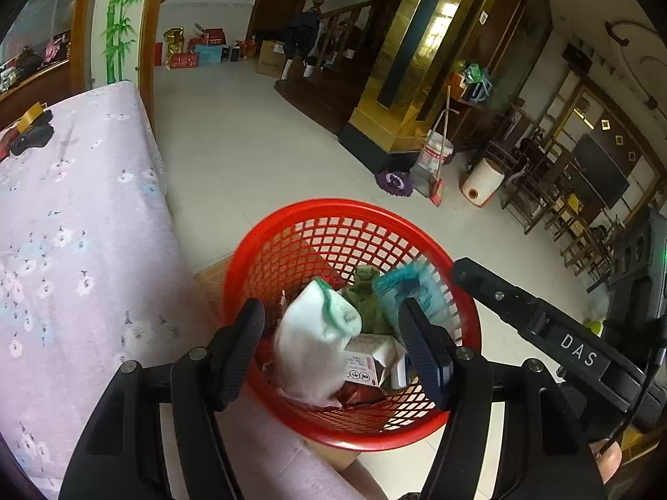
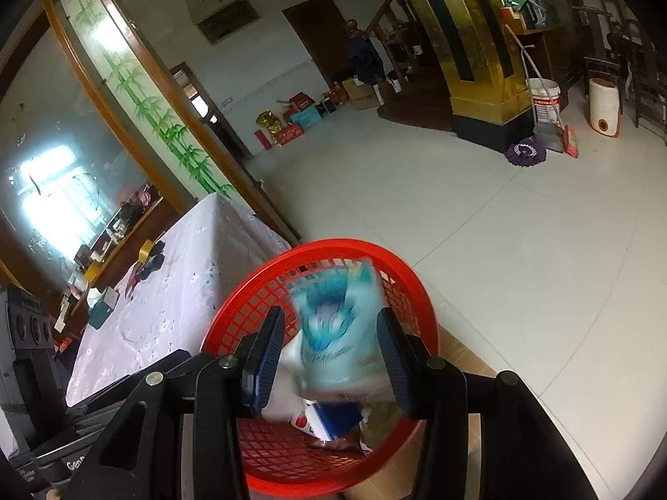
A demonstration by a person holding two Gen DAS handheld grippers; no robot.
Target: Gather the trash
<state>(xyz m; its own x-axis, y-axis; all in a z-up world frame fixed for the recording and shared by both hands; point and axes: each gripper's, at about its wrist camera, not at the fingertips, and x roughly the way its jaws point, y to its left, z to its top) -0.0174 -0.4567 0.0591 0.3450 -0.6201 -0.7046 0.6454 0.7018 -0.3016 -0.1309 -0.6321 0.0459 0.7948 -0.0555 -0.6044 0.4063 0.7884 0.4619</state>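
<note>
Red plastic lattice forms the round basket [image 1: 292,246] that stands on the pale tiled floor [image 1: 250,158], just beside a table [image 1: 75,216] covered with a lilac flowered cloth. Both claws hang over its mouth.

Left claw [image 1: 333,346]: its jaws stand apart over the basket, pads touching nothing. Between them, inside the basket, lies a white sock with a mint-green cuff [image 1: 317,333]. It rests on a small white carton with red print [image 1: 367,364]; a crumpled olive-green piece [image 1: 369,300] lies behind it.

Right claw [image 2: 329,354]: its jaws are also parted. A teal and white wrapper [image 2: 333,333] sits between them, blurred, over the basket's inside. Whether either pad touches it I cannot tell. In the left wrist view the same wrapper [image 1: 410,287] shows against the basket's far right wall.

On the table's far end lie a roll of yellow tape [image 2: 146,248] and some dark cloth [image 1: 33,139]. Across the floor stand a white bucket [image 1: 435,152], a broom [image 1: 437,154] and a purple mop head [image 1: 394,181].
</note>
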